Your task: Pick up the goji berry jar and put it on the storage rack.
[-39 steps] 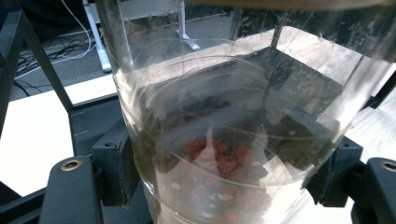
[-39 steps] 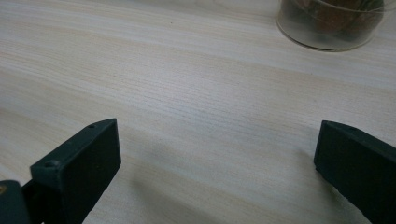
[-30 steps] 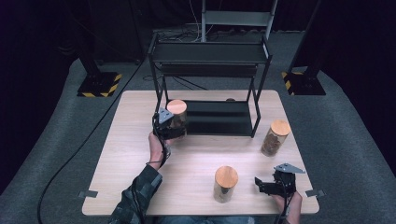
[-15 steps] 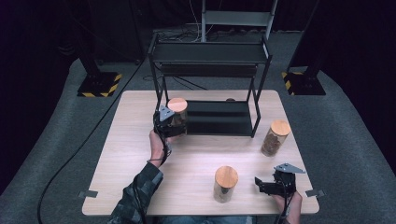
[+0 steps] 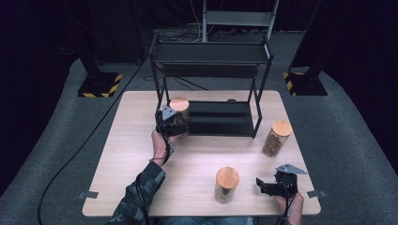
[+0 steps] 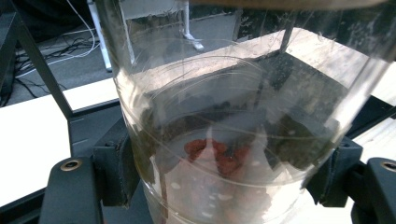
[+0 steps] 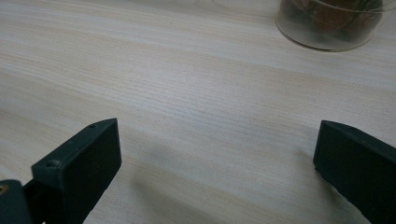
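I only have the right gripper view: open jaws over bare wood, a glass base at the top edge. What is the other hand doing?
Observer: The left gripper is shut on a jar at the black rack's lower shelf.
Operator: Anything in that jar?
Observer: Reddish pieces lie at its bottom.
Operator: Any other jars?
Observer: Two stand on the table: one mid-front, one at the right, both with wooden lids.

The right gripper [image 7: 217,158] points low across the pale wooden table [image 7: 187,84], its two black jaws standing wide apart with bare wood grain between them. At the top right edge sits the base of a clear glass jar [image 7: 331,23] with brownish contents.
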Motion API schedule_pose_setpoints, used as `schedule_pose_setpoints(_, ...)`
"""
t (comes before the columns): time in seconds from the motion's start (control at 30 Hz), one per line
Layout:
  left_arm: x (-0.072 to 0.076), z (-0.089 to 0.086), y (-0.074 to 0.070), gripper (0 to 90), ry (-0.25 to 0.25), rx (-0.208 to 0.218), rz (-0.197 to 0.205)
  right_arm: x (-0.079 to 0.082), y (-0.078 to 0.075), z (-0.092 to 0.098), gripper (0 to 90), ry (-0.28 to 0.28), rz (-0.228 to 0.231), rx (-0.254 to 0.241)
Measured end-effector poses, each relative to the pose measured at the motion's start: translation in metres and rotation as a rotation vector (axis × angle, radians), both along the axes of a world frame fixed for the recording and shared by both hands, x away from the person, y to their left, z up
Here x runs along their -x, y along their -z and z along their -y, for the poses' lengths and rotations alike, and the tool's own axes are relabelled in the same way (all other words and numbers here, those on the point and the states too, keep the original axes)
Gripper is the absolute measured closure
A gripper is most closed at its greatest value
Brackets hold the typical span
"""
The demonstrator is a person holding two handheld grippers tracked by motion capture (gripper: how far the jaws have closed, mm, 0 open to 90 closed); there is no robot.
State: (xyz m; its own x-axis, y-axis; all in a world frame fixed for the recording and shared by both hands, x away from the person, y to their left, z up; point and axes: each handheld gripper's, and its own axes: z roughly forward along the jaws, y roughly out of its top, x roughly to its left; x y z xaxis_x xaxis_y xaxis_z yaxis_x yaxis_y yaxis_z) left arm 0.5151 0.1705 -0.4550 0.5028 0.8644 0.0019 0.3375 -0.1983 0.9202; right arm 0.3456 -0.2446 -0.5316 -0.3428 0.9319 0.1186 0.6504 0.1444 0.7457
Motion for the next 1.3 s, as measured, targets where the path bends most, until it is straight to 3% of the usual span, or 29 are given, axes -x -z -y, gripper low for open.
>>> schedule_pose_setpoints(0.6,-0.015,0.014,0.007,24.7,-0.044,-0.002,0.011,0.000,0.000,0.000,0.0,-0.003,0.000,-0.001)
schedule_pose_setpoints(1.3,-0.035,0.018,0.019,24.8,-0.080,-0.025,-0.007,0.000,0.000,0.000,0.0,-0.001,0.000,0.000)
